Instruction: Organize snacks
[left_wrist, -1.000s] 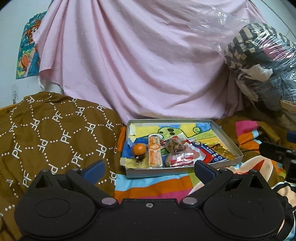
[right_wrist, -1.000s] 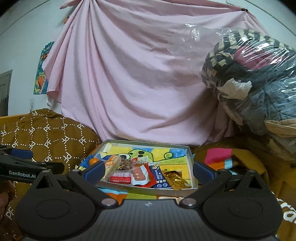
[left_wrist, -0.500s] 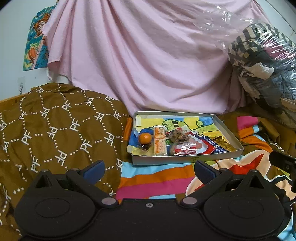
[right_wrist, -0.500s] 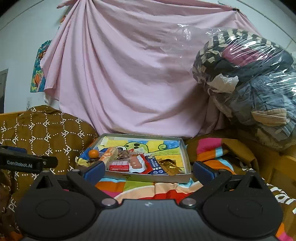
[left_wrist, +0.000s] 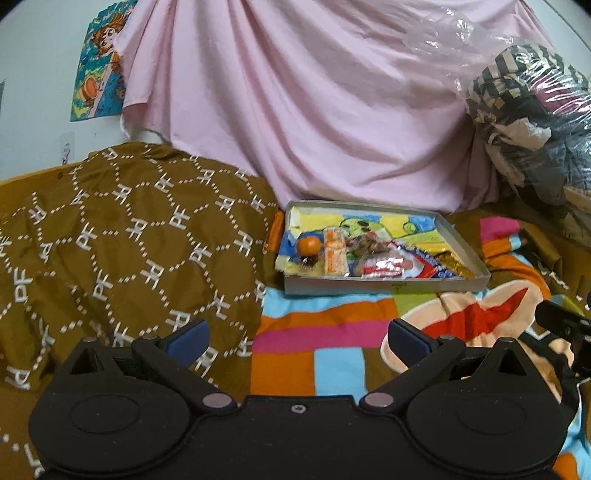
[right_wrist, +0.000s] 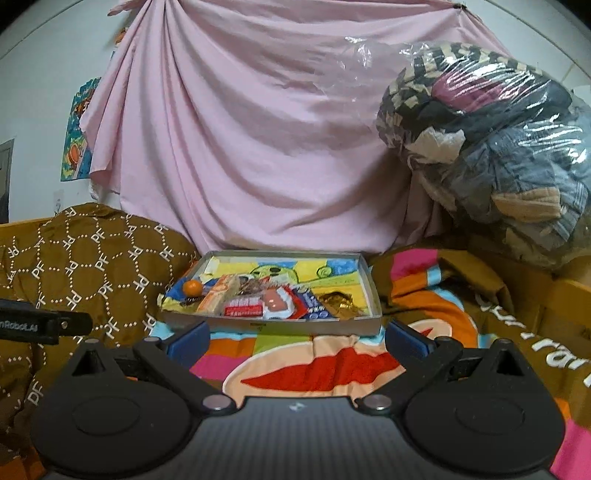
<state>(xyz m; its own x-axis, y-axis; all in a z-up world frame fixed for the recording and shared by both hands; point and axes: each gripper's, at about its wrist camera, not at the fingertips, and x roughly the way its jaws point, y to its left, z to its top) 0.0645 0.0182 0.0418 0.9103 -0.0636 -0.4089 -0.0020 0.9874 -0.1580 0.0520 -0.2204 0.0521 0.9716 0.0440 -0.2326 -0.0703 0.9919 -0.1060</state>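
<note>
1. Left wrist view: the snacks lie in a row along the near side of the tray (left_wrist: 384, 287). From the left they are an orange ball (left_wrist: 308, 245), a pale wrapped bar (left_wrist: 334, 254), a brown crinkly packet (left_wrist: 365, 244), a red-and-white pack (left_wrist: 384, 266), a blue pack (left_wrist: 436, 268) and a gold wrapper (left_wrist: 454, 263).
2. The tray sits on the striped blanket (left_wrist: 325, 332) of a bed, with a brown quilt (left_wrist: 122, 251) to the left and a pink sheet (left_wrist: 314, 110) behind.
3. Both the left gripper (left_wrist: 295, 338) and the right gripper (right_wrist: 295, 338) hover near the viewer, well short of the tray, fingers spread wide and empty.
4. This fits either snacks already sorted or a row awaiting sorting.
5. For any grasp, approach low over the near rim and pinch wrappers at an edge; the ball may roll.
</note>
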